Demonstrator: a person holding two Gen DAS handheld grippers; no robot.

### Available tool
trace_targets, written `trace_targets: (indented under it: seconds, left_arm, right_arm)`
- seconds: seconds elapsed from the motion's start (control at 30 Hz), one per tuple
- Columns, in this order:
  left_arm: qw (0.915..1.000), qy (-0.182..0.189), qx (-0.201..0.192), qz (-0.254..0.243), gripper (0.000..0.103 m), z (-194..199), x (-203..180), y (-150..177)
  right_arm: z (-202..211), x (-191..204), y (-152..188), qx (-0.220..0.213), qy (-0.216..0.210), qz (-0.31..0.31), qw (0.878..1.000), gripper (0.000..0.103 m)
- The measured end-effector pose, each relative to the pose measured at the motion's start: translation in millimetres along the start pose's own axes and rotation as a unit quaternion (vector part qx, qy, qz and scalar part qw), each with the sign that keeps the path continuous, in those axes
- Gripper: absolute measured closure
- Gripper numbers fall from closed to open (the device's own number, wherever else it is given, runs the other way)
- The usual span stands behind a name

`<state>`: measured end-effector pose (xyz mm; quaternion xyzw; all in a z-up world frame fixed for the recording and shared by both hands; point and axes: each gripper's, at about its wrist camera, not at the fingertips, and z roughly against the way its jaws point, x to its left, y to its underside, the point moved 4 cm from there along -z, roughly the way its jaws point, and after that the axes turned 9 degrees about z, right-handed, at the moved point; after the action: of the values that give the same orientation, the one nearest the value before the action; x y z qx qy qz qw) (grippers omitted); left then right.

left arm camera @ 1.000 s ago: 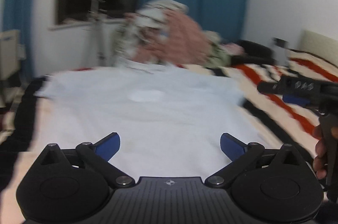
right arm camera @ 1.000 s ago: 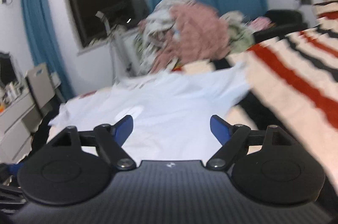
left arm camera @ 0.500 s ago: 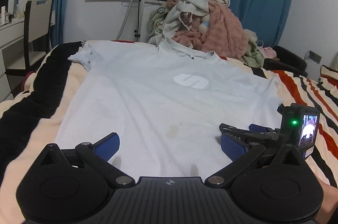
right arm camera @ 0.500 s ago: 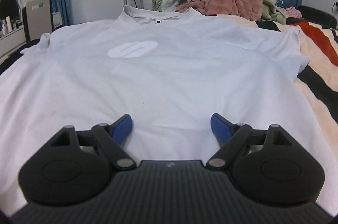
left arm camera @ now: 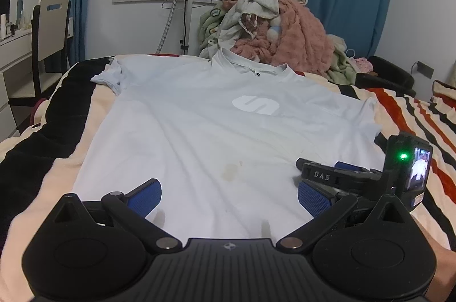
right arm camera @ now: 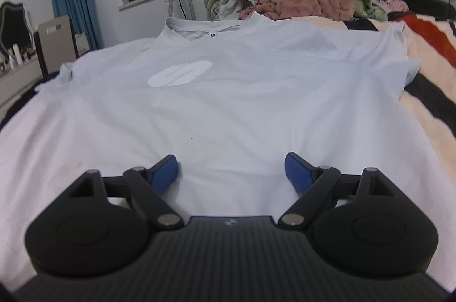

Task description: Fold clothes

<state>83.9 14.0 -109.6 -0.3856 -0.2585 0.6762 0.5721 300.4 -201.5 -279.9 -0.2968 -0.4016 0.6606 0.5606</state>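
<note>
The shirt (left arm camera: 199,136) lies spread flat, front up, on the bed (left arm camera: 410,114), collar toward the clothes pile (left arm camera: 273,28) at the far end. No fold shows yet, so I judge the spreading done and all the folding still ahead, with the pile waiting after.

I hold both grippers low over the near hem, pointing up the shirt toward the collar. My left gripper (left arm camera: 228,195) has its jaws wide apart and holds nothing. My right gripper (right arm camera: 230,173) sits just beside it on the shirt's right side, also spread and empty, so close to the cloth I cannot tell whether it touches.
</note>
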Motion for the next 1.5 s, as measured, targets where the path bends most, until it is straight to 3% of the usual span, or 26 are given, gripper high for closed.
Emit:
trace_targets:
  seconds: [0.47,0.67,0.73,0.83,0.9,0.97,1.0,1.5]
  left_arm:
    - [0.9999,-0.012,-0.007,-0.009,0.0,7,-1,3]
    - [0.9998,-0.01,-0.008,-0.018,0.0,7,-3,4]
    - [0.9998,-0.009,-0.008,-0.018,0.0,8,-2,4]
    - [0.9998,-0.007,-0.008,-0.019,0.0,8,-2,4]
    - [0.9998,-0.005,-0.006,-0.019,0.0,7,-2,4]
    - [0.9998,-0.004,-0.005,-0.02,0.0,7,-3,5]
    - [0.9998,-0.004,-0.004,-0.021,0.0,7,-3,5]
    - [0.9998,-0.004,0.015,-0.011,0.0,7,2,11]
  right_arm:
    - [1,-5,1,-0.007,-0.018,-0.026,0.999,0.019]
    - [3,-6,-4,-0.002,-0.026,-0.008,1.0,0.019]
    - [5,-8,-8,-0.002,-0.011,0.011,1.0,0.019]
    - [10,-9,-15,-0.015,0.047,0.066,0.997,0.019]
    - [9,-12,-16,-0.015,0.057,0.08,0.995,0.019]
    - [-3,-16,-8,0.013,0.05,0.074,0.996,0.017]
    - [-7,-17,-3,0.019,0.046,0.069,0.996,0.01]
    - [-8,-27,3,0.011,0.022,0.022,0.999,0.01]
